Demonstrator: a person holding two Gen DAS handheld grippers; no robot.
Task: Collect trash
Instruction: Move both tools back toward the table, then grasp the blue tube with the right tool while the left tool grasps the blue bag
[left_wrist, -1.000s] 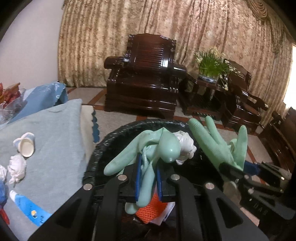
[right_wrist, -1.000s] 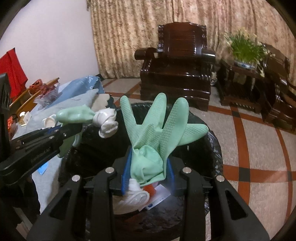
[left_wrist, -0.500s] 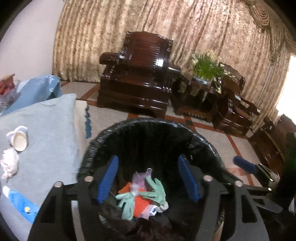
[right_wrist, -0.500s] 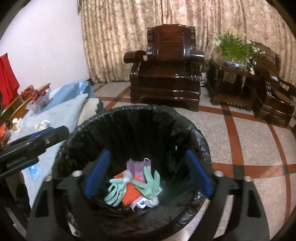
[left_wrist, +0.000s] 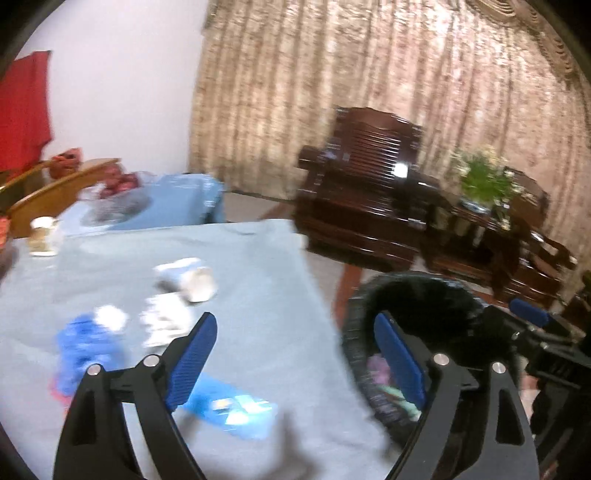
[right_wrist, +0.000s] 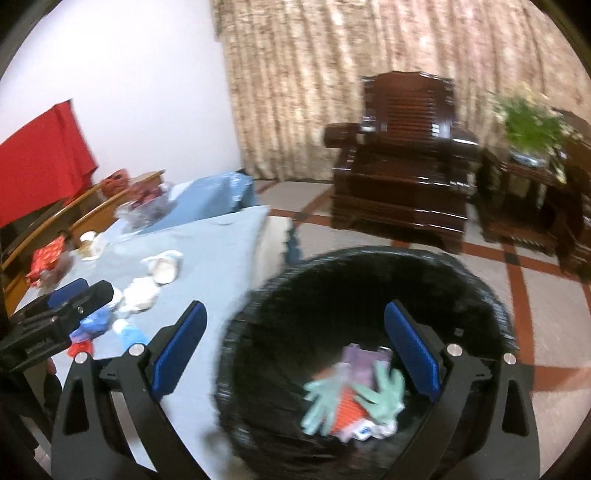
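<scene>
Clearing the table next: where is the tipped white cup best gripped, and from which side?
Probably across the white cup's body, from above: it lies on its side on the tablecloth, mouth facing the camera. Blur hides any handle.

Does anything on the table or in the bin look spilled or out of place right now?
Nothing spilled. The green gloves lie inside the black bin. Litter remains on the blue tablecloth: a tipped white cup, crumpled white paper and a blue wrapper. Blur hides finer detail.

Black two-finger left gripper (left_wrist: 291, 354) and right gripper (right_wrist: 295, 343), blue ribbed pads (right_wrist: 413, 350), silver screws at each finger joint.
</scene>
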